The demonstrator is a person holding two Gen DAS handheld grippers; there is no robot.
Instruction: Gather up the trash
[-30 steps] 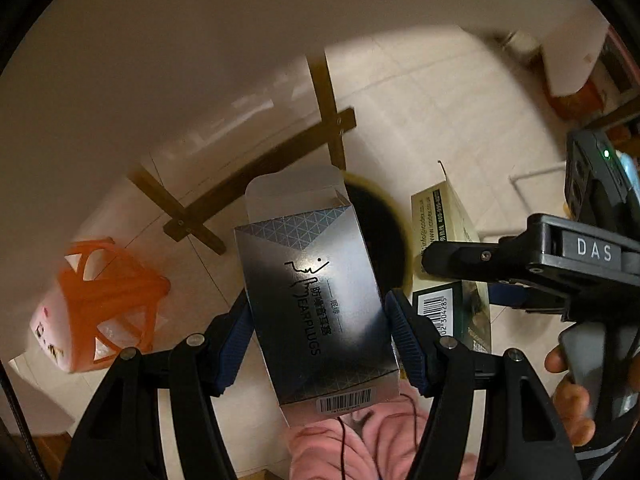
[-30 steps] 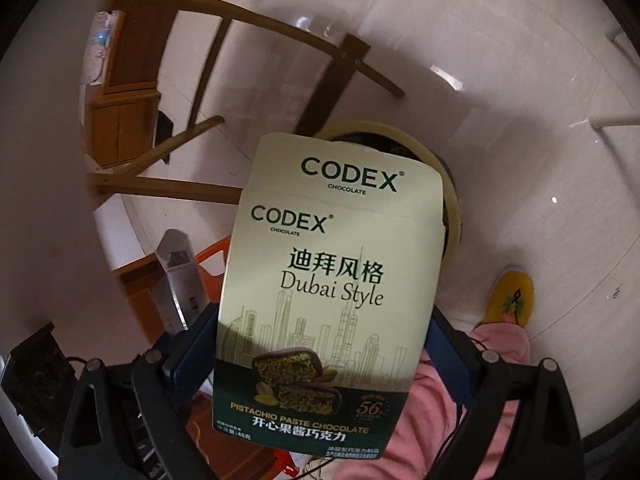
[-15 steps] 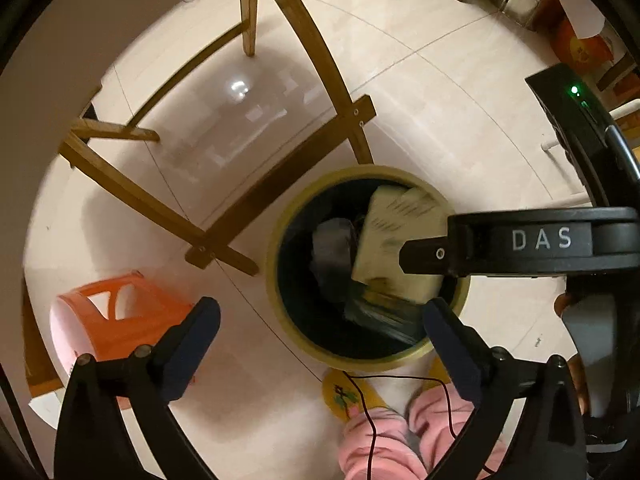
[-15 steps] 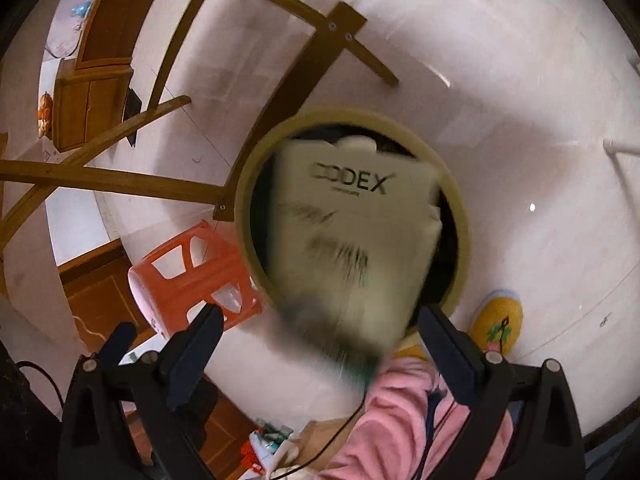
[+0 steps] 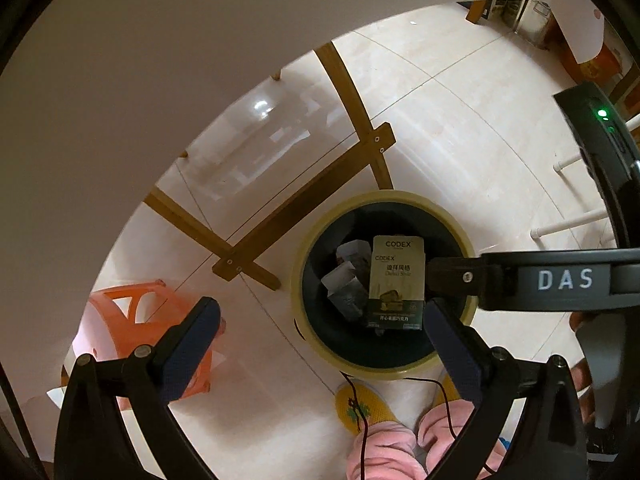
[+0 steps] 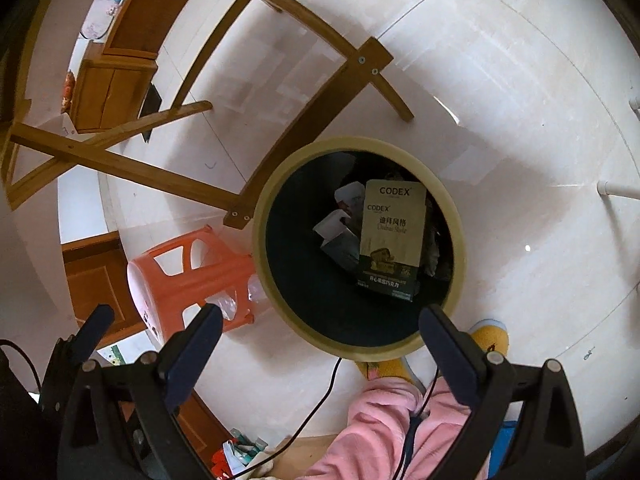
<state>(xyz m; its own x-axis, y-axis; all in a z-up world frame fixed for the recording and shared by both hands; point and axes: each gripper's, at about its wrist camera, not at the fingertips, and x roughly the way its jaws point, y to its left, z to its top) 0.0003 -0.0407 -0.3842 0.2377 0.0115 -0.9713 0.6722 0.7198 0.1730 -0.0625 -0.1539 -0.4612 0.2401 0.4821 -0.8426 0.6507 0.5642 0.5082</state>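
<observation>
The CODEX chocolate box (image 6: pixel 391 236) lies inside the round bin (image 6: pixel 276 184), straight ahead of the right gripper (image 6: pixel 320 344) and a little toward its right finger, resting face-up on the other rubbish. Just beside it, toward the left finger, sits the grey earplug carton (image 6: pixel 336 236) with its white flap open, partly tucked under the chocolate box. From the left gripper (image 5: pixel 320 344) the same two cartons show ahead and nearer its right finger, the chocolate box (image 5: pixel 396 280) overlapping the grey carton (image 5: pixel 346 288).

Both grippers hang above the bin with jaws spread wide and nothing between the pads; the right tool's black bar, lettered DAS, crosses just beyond the left gripper's right finger.

The drop looks done, so I judge the step in hand to be pulling clear and going for more trash. Doing it well means lifting straight up, keeping the jaws wide, and keeping the dangling black cable (image 6: pixel 320 392) off the bin's rim.

The cartons are thin printed card, flat-sided and light; the chocolate box is matte cream over dark green. The bin has a smooth, pale yellow rim, probably plastic, around a dark interior. It stands on glossy pale tile. Beyond it run wooden chair legs (image 6: pixel 312 112), and an orange plastic stool (image 6: pixel 188 276) with cut-out sides stands off the left finger.
</observation>
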